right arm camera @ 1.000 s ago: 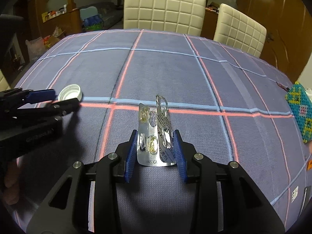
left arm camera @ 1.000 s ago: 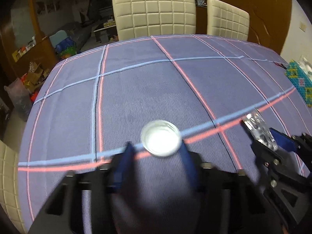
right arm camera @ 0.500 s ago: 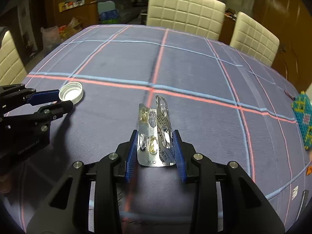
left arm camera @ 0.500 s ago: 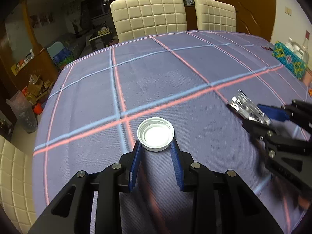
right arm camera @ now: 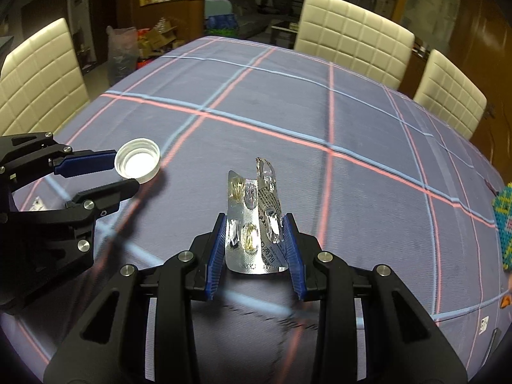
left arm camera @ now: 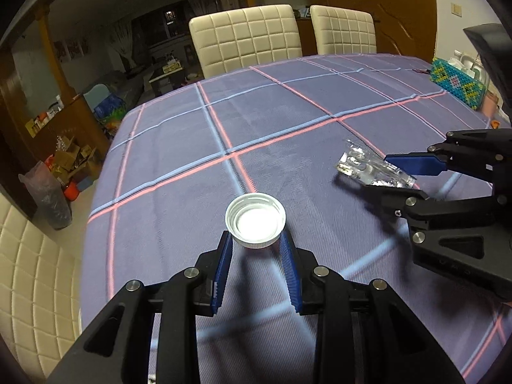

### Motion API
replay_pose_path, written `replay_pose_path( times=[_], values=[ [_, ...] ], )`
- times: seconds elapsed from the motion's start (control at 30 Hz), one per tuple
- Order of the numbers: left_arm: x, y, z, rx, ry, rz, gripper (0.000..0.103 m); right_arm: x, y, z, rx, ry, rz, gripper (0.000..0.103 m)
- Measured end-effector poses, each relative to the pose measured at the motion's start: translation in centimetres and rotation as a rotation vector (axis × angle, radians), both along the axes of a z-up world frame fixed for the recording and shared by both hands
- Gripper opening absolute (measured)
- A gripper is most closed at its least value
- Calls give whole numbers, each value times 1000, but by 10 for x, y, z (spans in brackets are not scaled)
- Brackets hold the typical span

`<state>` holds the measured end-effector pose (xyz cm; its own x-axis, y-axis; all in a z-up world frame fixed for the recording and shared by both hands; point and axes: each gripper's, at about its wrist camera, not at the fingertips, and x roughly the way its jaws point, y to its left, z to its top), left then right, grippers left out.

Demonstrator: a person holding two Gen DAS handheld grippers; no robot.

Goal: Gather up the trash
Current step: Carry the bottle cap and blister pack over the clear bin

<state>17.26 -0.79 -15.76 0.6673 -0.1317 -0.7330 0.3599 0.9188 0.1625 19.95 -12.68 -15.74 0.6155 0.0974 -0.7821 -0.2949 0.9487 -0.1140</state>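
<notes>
A: We begin with the bottle cap (left arm camera: 255,220): white, open side up, pinched at its sides between the blue pads of the left gripper (left arm camera: 256,243), held over the tabletop (left arm camera: 288,118) with its shadow on the cloth beneath.

B: And we have the blister pack (right arm camera: 254,220) standing bent and upright between the pads of the right gripper (right arm camera: 256,233), which squeeze its foil edges. In the left wrist view the same blister pack (left arm camera: 368,168) pokes out of the right gripper (left arm camera: 384,176) toward the cap.

A: What do we see changed? A second ago the cap sat over the crossing of the pink and blue stripes; now that crossing lies farther up the cloth, nearer the far edge. Both tools have travelled across the table toward its left side, each with the same grip.

B: Agreed. In our right view a cream chair (right arm camera: 35,73) at the left edge has come into sight, and the plastic bag (right arm camera: 120,51) on the floor beyond the left far corner too. The two chairs (right arm camera: 352,35) behind the far edge have slid rightward.

A: What can't we settle? The beaded box (left arm camera: 454,84) near the right edge is partly cut off by a dark housing; things behind it are too small to name. The cloth near our fingers is smeared.

B: The print on the foil is unreadable, and some pockets look pale, some clear; we cannot tell which hold pills.
</notes>
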Motion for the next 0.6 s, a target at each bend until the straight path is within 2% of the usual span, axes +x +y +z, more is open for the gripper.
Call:
replay_pose_path(
  times=[0.33,0.6],
  values=[
    [-27,51,6,-29,-17,88,31,-25,43,10,44,10,127,37],
    [-44,110,6,-8,-24,284,31,-43,88,15,37,4,239,37]
  ],
)
